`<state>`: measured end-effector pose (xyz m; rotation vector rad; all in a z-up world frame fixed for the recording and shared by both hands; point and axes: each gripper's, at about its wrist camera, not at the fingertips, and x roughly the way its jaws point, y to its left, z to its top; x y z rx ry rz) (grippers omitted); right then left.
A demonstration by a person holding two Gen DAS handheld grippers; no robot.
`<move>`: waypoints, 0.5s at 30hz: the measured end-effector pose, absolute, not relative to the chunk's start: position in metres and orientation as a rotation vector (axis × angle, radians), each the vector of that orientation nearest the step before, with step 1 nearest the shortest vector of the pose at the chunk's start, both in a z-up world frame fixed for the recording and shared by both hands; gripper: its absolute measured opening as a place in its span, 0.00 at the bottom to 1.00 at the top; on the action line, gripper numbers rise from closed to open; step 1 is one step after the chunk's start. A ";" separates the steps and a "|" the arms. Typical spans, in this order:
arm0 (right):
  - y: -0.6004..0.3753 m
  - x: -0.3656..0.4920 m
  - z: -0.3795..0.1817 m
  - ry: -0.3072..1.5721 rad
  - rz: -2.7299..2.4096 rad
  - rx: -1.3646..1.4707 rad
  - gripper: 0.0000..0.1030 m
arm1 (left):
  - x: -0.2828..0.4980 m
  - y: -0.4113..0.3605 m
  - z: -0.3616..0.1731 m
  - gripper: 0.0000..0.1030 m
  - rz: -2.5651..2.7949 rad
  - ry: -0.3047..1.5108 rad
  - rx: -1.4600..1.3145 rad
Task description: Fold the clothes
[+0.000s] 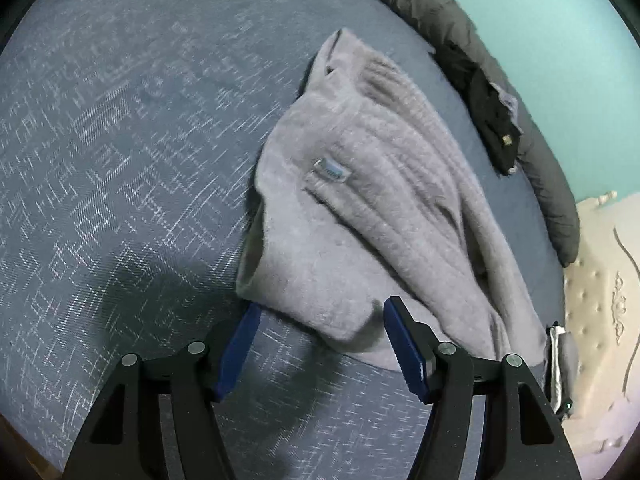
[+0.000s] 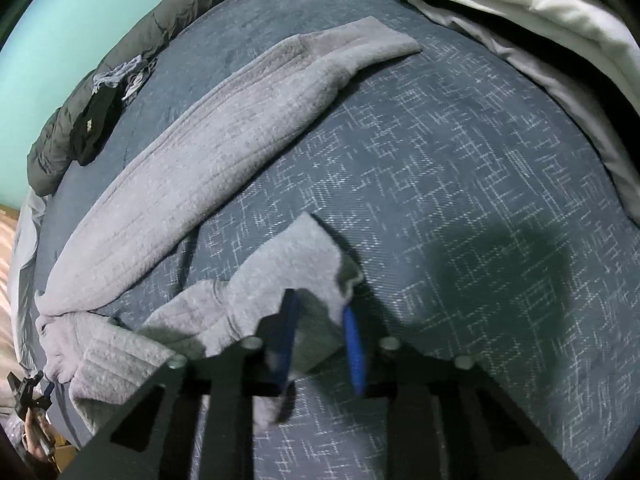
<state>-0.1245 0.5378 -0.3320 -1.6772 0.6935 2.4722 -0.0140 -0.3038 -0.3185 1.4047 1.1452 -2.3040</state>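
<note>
1. Blue bedspread with a pale crosshatch weave spreads under both my grippers, and a turquoise wall stands beyond the far edge.
2. Along that far edge, well ahead of my left gripper, runs a long dark quilted roll.
3. Ahead and to the right of my right gripper lies a heap of white bedding.
4. My task piece, a grey fleece garment, lies crumpled just ahead of my left gripper, and its long sleeve stretches away ahead and to the left of my right gripper.
5. My left gripper stands open, with the garment's near edge at its tips and the blue pads not pressing on it.
6. My right gripper's blue fingers have cloth of the garment's cuff between them; the picture is blurred, so I cannot tell whether they pinch it.
7. A small black item rests against the dark roll.
</note>
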 end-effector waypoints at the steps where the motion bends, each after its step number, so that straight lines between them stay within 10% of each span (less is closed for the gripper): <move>1: 0.538 -0.123 -0.330 0.699 2.477 -1.664 0.09 | -0.013 -0.304 -0.322 0.65 -2.292 1.167 1.400; 7: 0.539 -0.114 -0.311 0.689 2.544 -1.573 0.04 | -0.016 -0.297 -0.320 0.27 -2.332 1.104 1.413; 15: 0.545 -0.105 -0.271 0.707 2.613 -1.435 0.04 | -0.009 -0.295 -0.273 0.14 -2.470 0.993 1.370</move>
